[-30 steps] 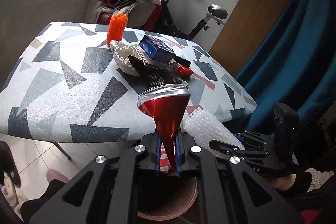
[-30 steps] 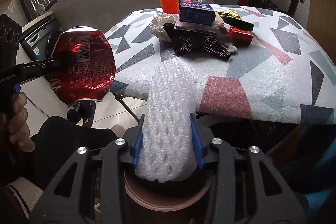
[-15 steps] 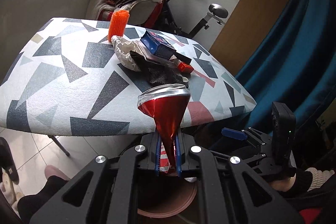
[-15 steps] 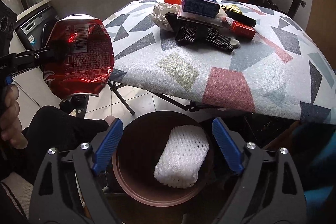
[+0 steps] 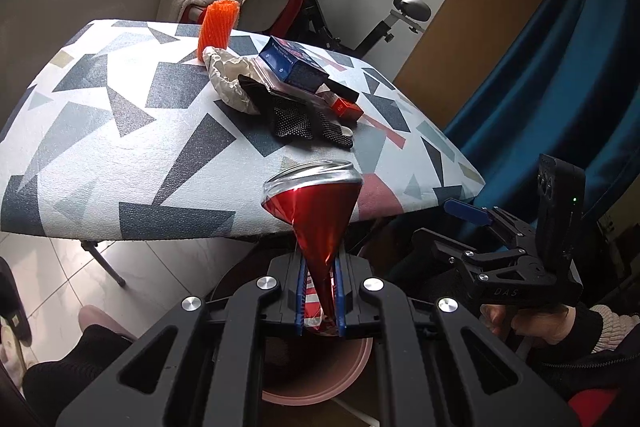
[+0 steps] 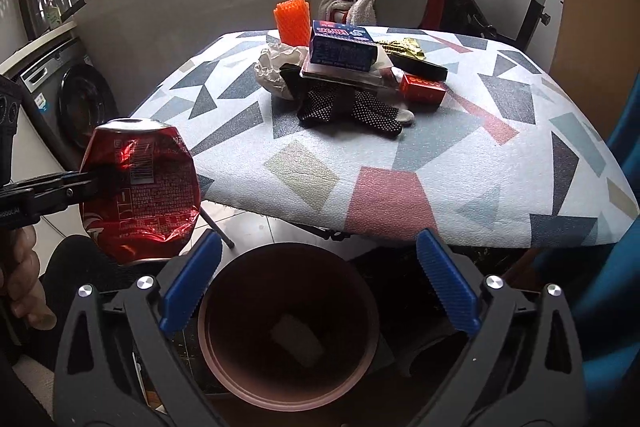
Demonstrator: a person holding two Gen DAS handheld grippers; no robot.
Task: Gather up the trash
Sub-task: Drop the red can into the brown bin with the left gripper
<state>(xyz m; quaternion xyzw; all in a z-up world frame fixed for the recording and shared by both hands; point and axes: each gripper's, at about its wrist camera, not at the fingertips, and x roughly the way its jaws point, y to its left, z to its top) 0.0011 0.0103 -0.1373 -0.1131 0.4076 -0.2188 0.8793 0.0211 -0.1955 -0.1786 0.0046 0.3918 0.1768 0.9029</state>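
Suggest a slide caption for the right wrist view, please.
Open right gripper above the brown bin; left gripper holds crushed red can.

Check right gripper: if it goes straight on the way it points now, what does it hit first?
Probably the near edge of the patterned table, straight ahead of the open right gripper. The brown bin sits below that line, and the black dotted gloves lie farther back. Depth is unclear in the fisheye.

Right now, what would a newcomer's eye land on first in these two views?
The crushed red can, pinched flat in the left gripper in front of the patterned table. Next, the brown bin below the open right gripper, with a pale scrap inside. Then the orange foam net upright behind the table's clutter.
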